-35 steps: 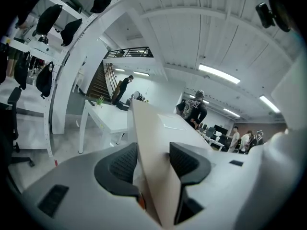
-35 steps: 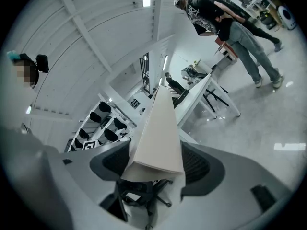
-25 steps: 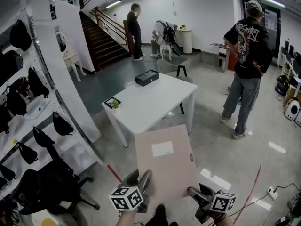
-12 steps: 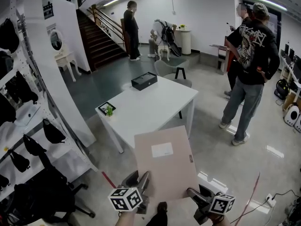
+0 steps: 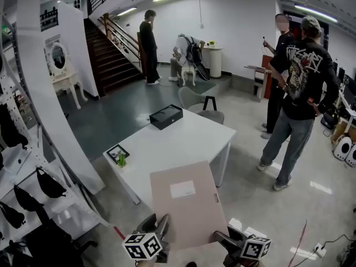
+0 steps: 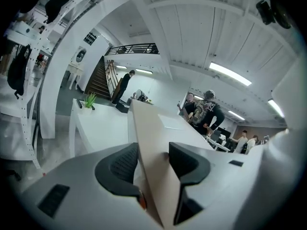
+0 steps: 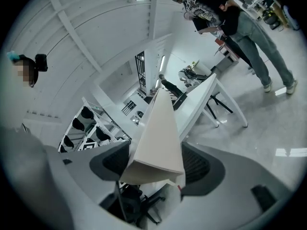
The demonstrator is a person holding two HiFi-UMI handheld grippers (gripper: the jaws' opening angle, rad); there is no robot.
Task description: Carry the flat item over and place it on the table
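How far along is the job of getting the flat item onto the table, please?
Done: the flat item is picked up, clamped at its near edge by the left gripper and right gripper. In hand: it is held in the air, its far edge overlapping the near side of the white table in the head view. Left: lay it on the tabletop and release.

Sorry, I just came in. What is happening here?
A person holds a flat beige item with two hand-held grippers: the left gripper and the right gripper each clamp its near edge in their jaws. It is held up before the white table, not yet laid down. A black box and a small plant sit there.
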